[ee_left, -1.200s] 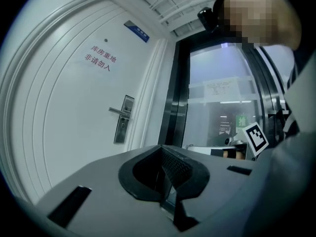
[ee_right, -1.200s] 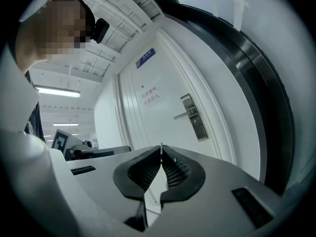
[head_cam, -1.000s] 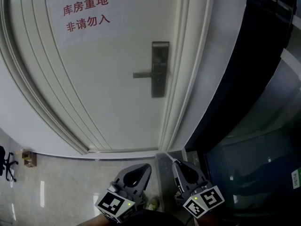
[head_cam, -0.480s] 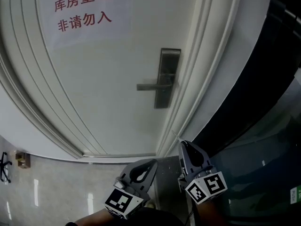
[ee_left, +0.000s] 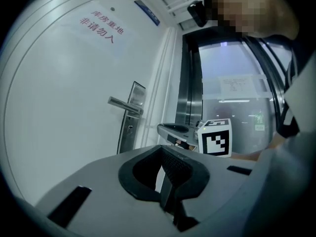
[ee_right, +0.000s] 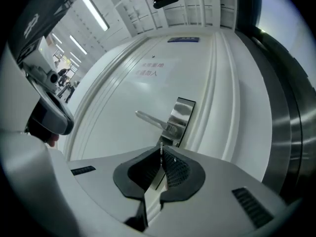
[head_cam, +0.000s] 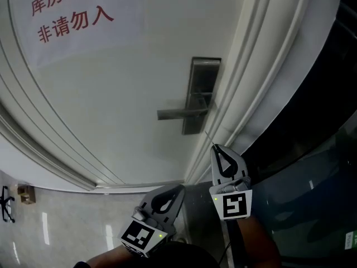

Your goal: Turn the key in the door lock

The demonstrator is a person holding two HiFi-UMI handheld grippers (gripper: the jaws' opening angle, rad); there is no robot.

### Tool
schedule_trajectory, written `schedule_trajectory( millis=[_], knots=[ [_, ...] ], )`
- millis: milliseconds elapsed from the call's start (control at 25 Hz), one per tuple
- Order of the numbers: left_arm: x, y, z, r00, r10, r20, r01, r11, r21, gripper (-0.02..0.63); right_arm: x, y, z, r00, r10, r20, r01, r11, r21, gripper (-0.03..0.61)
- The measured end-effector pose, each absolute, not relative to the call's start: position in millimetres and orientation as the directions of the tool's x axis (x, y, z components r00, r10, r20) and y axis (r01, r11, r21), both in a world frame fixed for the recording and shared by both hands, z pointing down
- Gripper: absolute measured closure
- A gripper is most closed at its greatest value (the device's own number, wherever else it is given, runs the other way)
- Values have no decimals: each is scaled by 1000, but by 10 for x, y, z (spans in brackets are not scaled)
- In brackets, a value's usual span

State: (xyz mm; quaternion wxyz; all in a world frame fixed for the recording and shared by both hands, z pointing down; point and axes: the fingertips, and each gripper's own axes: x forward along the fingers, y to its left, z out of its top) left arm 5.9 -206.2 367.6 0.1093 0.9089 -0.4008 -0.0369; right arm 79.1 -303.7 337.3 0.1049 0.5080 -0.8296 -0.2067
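Key [ee_right: 161,151]: a thin metal blade is seen pinched edge-on between the ribbed pads of the right gripper [ee_right: 161,158], with only its tip showing past them. The jaws are clenched on it. The tip is aimed at the lock plate [ee_right: 180,113], just under the lever handle [ee_right: 150,120].

In the head view the right gripper [head_cam: 215,147] is held raised below the lock plate [head_cam: 202,88], near it. In the left gripper view a gap is seen between that gripper and the plate, so the key is noted as outside the lock.

The left gripper [head_cam: 179,188] is held lower and to the left, well short of the door [head_cam: 111,82]. Its jaws are seen pressed together in its own view, with nothing between them [ee_left: 162,151].

The lock plate is a tall metal strip set by the door's right edge. The lever handle [head_cam: 181,113] sticks out level to the left.

A paper notice [head_cam: 72,21] with red characters is fixed to the white door, above and left of the handle. Dark glazing [head_cam: 312,166] stands right of the door frame. Pale glossy floor tiles [head_cam: 56,228] are seen at lower left.
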Motion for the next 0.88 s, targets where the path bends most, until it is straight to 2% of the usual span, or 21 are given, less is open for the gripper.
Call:
schedule_trajectory(
  millis=[200, 400, 560, 880],
  knots=[
    [-47, -2252, 3727, 652, -758, 36, -743, -629, 229, 609, 703, -3301, 3455, -458, -887, -51, -705, 328, 628, 557],
    [-46, -2346, 3763, 650, -758, 47, -747, -627, 223, 609, 557, -3455, 3535, -470, -878, -90, -498, 179, 848, 557],
    [-50, -2399, 3795, 648, -759, 60, -750, -622, 227, 609, 503, -3534, 3639, -470, -878, -90, -409, 126, 904, 557],
    [-89, -2439, 3877, 639, -765, 80, -757, -607, 240, 609, 451, -3635, 3710, -469, -879, -91, -361, 97, 927, 557]
  ],
)
